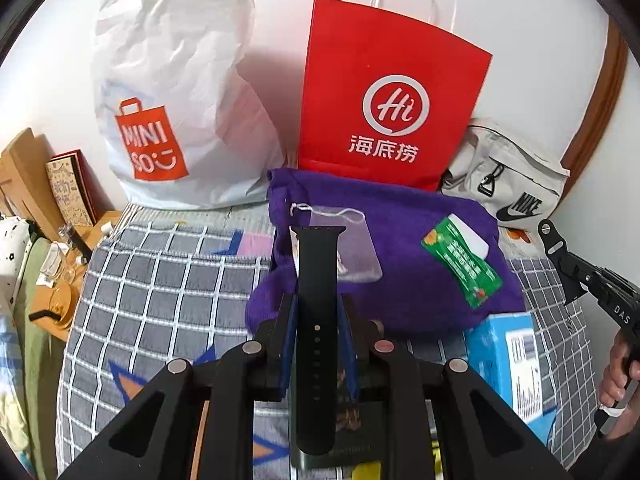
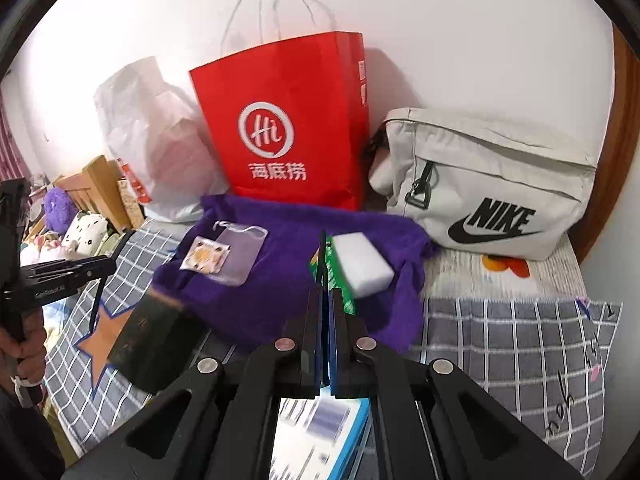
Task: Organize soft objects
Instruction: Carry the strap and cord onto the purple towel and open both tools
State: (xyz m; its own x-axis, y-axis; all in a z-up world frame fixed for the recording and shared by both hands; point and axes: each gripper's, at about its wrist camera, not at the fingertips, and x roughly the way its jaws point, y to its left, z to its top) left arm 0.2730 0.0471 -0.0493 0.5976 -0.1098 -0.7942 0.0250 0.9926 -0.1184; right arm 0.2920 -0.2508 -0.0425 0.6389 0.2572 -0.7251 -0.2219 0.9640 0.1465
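Note:
My left gripper [image 1: 317, 300] is shut on a black watch strap [image 1: 318, 264], which stands upright between the blue pads. Just beyond it a purple cloth [image 1: 400, 284] lies crumpled on the checked bedspread [image 1: 160, 280]. A clear mesh pouch [image 1: 354, 250] and a white sponge in a green wrapper [image 1: 460, 264] rest on the cloth. My right gripper [image 2: 325, 280] is shut and holds nothing. It hovers over the near edge of the purple cloth [image 2: 272, 296], close to the sponge [image 2: 362, 264]. The pouch [image 2: 236, 256] lies to its left.
Against the wall stand a white Miniso bag [image 1: 172, 100], a red paper bag [image 1: 388, 100] and a pale Nike bag [image 2: 492, 184]. A blue box [image 1: 508, 360] and a dark box [image 2: 148, 344] lie near the grippers. Wooden bedside furniture [image 1: 24, 184] with clutter is at far left.

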